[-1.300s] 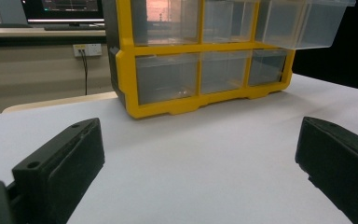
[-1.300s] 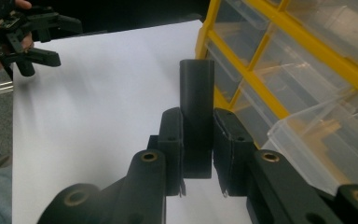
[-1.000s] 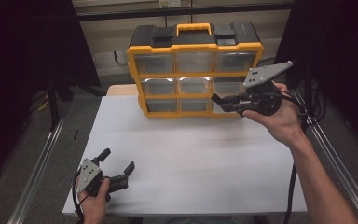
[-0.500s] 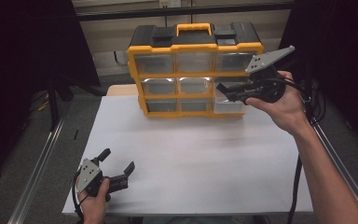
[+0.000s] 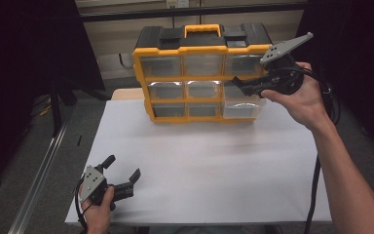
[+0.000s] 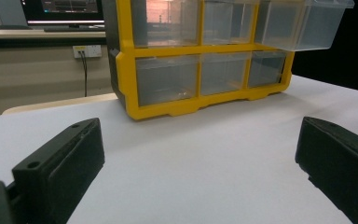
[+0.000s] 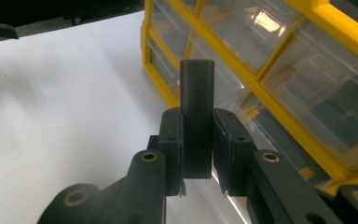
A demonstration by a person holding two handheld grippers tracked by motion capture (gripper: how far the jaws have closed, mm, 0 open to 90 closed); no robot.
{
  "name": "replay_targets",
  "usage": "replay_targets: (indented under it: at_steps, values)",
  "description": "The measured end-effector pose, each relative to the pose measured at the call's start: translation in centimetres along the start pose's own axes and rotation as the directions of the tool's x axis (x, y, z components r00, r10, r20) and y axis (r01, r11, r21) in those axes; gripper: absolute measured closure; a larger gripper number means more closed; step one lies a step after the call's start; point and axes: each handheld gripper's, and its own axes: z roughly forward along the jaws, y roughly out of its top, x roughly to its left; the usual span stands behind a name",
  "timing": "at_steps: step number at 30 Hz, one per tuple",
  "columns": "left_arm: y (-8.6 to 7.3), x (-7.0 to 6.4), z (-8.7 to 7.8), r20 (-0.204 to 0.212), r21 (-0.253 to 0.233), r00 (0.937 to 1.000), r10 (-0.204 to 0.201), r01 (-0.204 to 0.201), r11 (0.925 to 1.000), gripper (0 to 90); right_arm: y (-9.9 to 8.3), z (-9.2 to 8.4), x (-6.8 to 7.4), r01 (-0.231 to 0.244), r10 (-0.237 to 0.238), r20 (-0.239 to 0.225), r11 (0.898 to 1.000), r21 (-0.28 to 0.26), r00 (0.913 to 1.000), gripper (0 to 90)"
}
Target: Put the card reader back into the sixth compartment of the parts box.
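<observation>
Right gripper view: a dark rectangular block (image 7: 196,116) is clamped upright between the two jaws of the right gripper (image 7: 196,149), its upper end standing clear above the pads, just in front of the yellow drawer organizer (image 7: 279,70). Seen from the high view, the right gripper (image 5: 243,85) is held at the organizer's (image 5: 202,48) right-hand middle row, above a pulled-out clear drawer (image 5: 242,108). The left gripper (image 5: 121,175) is rested on the white table (image 5: 199,161), well apart, jaws spread wide on nothing.
</observation>
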Motion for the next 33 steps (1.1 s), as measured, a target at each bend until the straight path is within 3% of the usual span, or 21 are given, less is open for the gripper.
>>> replay_targets:
  at_steps: [14, 21, 28, 33]
  values:
    - [0.0, 0.0, 0.0, 0.001, 0.001, 1.0, -0.001, 0.001, 1.0, 1.2, 0.8, 1.3, -2.0, -0.049, 0.049, 0.004, 0.998, 0.045, 0.9988, 73.6]
    - [0.0, 0.1, 0.0, 0.001, 0.002, 1.0, -0.001, 0.001, 1.0, 1.2, 1.3, 2.2, -3.1, -0.071, 0.069, 0.028, 0.995, 0.071, 0.9972, 73.6]
    - [0.0, 0.2, -0.1, 0.0, -0.003, 1.0, -0.004, 0.004, 1.0, 1.2, 0.9, 3.2, -4.4, -0.117, 0.114, 0.029, 0.986, 0.115, 0.9931, 73.5]
    - [0.0, 0.1, 0.0, 0.0, 0.002, 1.0, -0.006, 0.006, 1.0, 1.2, 1.0, 3.5, -4.3, -0.113, 0.109, 0.035, 0.981, 0.155, 0.9934, 73.6]
